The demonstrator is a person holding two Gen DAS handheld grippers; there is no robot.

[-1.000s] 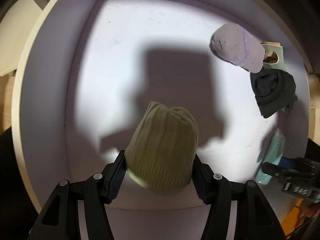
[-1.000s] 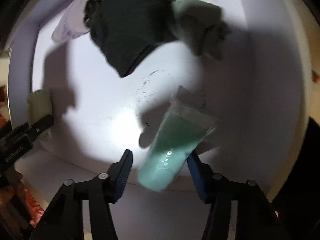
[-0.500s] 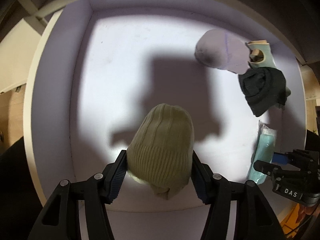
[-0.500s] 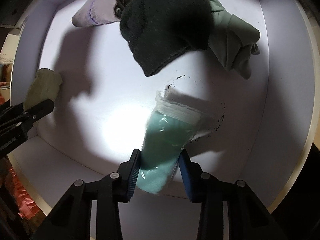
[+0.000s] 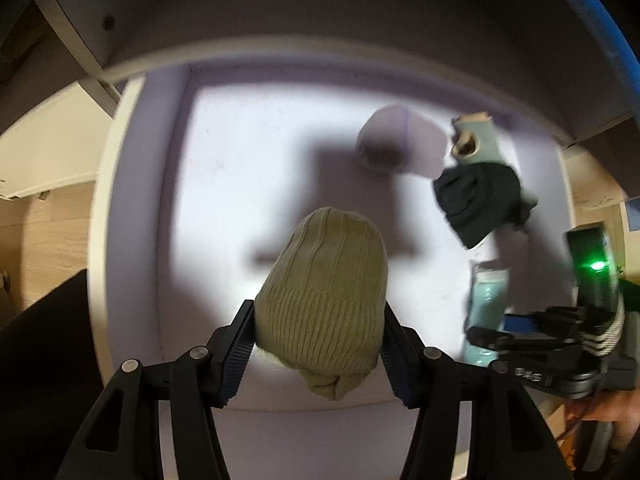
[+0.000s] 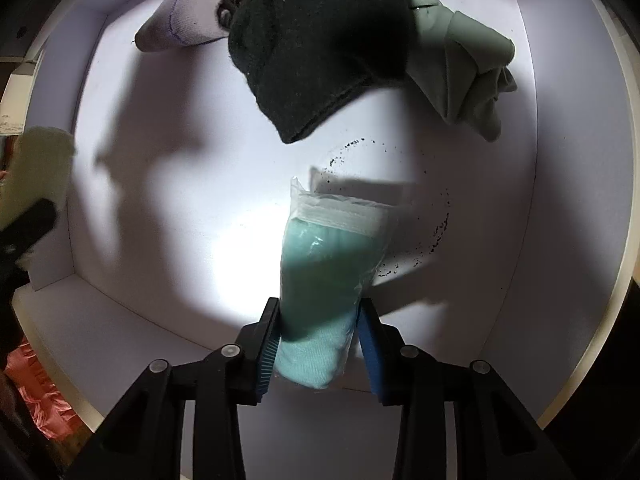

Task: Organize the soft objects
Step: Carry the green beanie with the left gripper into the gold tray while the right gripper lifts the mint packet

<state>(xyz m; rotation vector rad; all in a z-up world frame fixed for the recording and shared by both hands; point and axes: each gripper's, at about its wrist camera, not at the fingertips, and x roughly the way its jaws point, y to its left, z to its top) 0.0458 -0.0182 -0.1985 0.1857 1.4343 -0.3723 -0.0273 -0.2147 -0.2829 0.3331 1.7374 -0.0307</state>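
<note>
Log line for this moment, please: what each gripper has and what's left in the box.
left gripper: shut on olive knit beanie | right gripper: shut on bagged teal cloth | white box: black beanie, lavender sock

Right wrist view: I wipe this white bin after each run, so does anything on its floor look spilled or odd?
Yes. Dark specks lie scattered in a rough ring on the white bin floor, around and to the right of the bagged teal cloth that the right gripper is clamped on. They look like spilled grit or crumbs.
</note>
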